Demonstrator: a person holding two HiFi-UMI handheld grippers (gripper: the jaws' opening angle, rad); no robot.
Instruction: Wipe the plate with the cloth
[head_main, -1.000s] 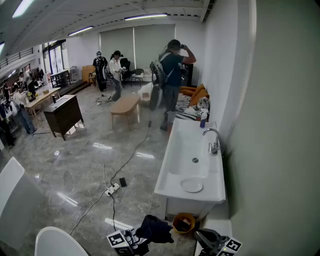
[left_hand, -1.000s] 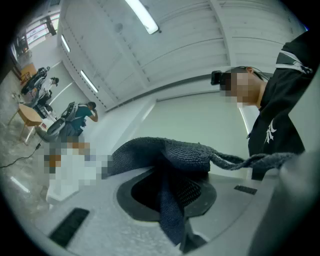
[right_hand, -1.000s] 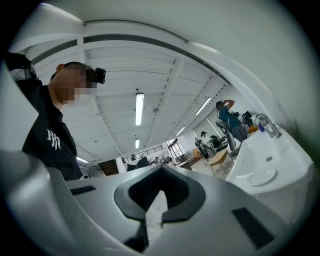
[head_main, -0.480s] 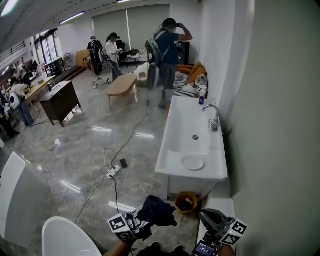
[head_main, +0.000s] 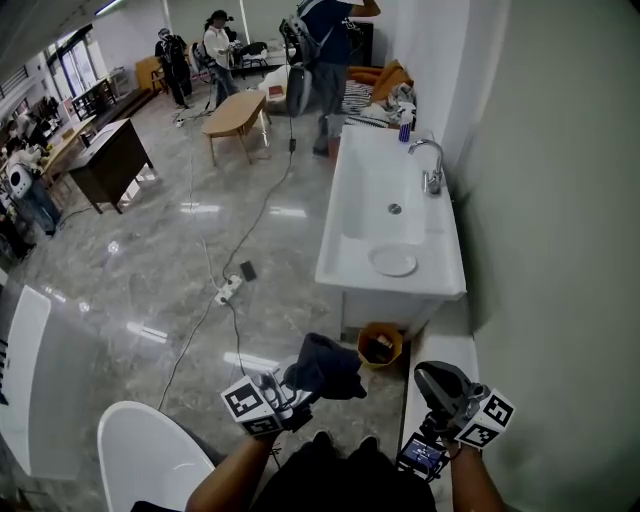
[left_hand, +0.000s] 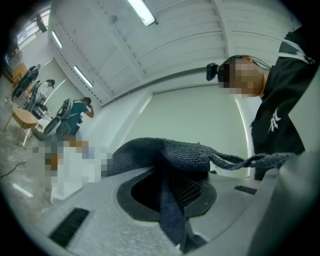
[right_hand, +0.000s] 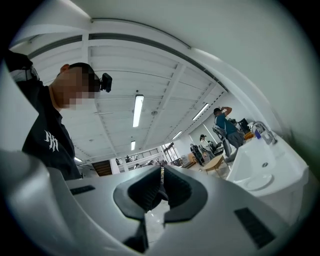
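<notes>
A white plate (head_main: 393, 262) lies on the near end of the white sink counter (head_main: 440, 280), well ahead of both grippers. The plate (right_hand: 259, 182) shows again at the right of the right gripper view. My left gripper (head_main: 296, 396) is shut on a dark grey cloth (head_main: 324, 367), held low near my body. In the left gripper view the cloth (left_hand: 175, 160) bunches over the jaws and hangs down between them. My right gripper (head_main: 432, 377) is shut with nothing between its fingers. Its dark pads (right_hand: 150, 192) meet.
The sink basin (head_main: 385, 200) has a tap (head_main: 432, 165) on its right side, against the wall. An orange bin (head_main: 380, 346) stands on the floor under the counter's near end. A cable and power strip (head_main: 226, 291) run across the floor. Several people stand far back.
The view has tilted down, so the sink and plate sit higher in the picture. Both grippers and my forearms now show more fully. The cloth stays in the left gripper.
</notes>
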